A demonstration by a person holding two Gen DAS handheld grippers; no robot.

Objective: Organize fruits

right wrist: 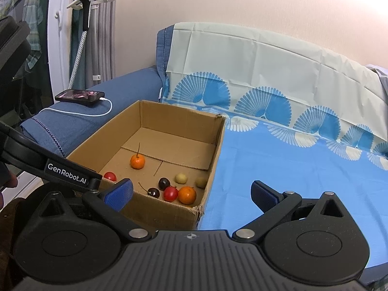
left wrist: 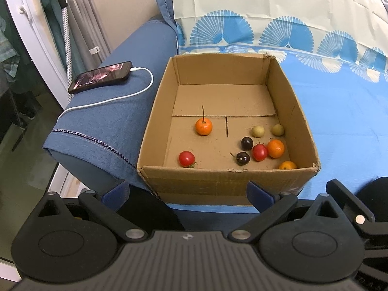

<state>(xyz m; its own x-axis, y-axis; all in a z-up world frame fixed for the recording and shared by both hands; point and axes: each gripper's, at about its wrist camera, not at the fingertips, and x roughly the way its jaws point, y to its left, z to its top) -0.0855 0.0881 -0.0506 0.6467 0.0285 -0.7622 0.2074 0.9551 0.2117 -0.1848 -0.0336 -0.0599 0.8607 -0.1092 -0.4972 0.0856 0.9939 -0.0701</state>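
Note:
An open cardboard box sits on the blue sofa cover and holds small fruits. An orange with a stem lies near the middle. A red tomato lies at the front left. Two dark cherries, a red tomato, an orange and two pale green fruits cluster at the right. Another orange lies in the front right corner. My left gripper is open and empty before the box. My right gripper is open and empty over the box's near corner.
A phone on a white charging cable lies on the blue sofa armrest left of the box. The light blue patterned sheet spreads to the right. A garment steamer stands behind the armrest.

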